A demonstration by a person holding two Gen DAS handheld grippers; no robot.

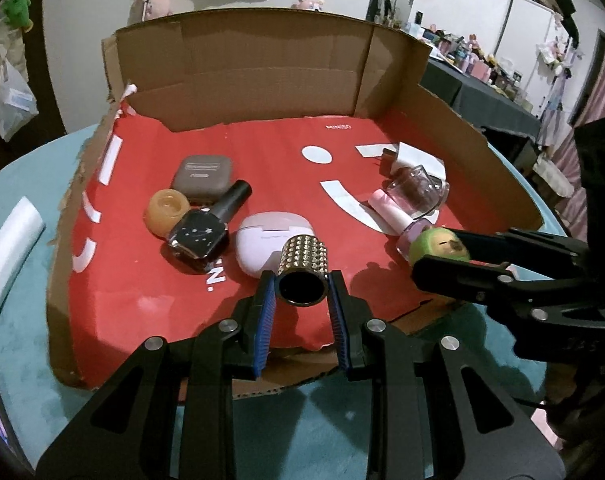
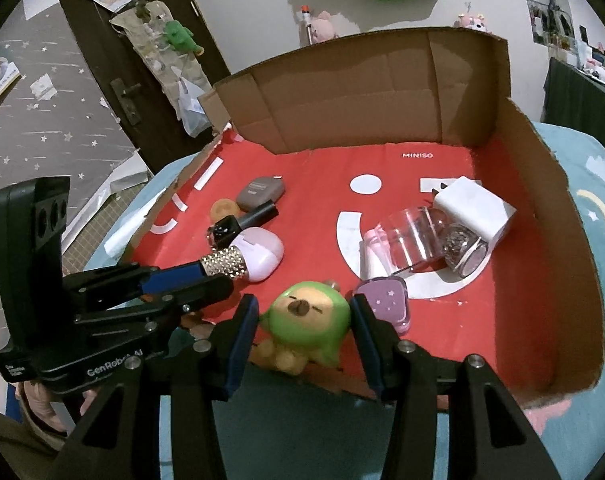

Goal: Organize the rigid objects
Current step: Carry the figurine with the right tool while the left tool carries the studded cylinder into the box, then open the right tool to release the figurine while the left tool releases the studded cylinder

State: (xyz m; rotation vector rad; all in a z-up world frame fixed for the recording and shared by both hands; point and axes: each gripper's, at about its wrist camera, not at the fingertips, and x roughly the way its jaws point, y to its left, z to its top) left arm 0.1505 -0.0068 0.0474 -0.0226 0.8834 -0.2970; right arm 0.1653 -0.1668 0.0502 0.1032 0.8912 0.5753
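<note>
While our left gripper [image 1: 302, 292] pinches the studded tube [image 1: 303, 270] and the right gripper [image 2: 304, 320] clamps the figurine [image 2: 308, 322], both at the tray's [image 2: 558, 216] near edge, we judge them light and rigid; the tube may slip, so grip mid-body.

Pretty dim indoor light, kinda yellowish, coming from overhead. Soft shadows sit on the red liner [image 1: 286, 152] under the items. Small glare spots on the clear jar [image 2: 412, 236] and studded tube [image 1: 304, 258]. Heavy fisheye bending, black vignette corners, and everything's a bit soft and noisy.
</note>
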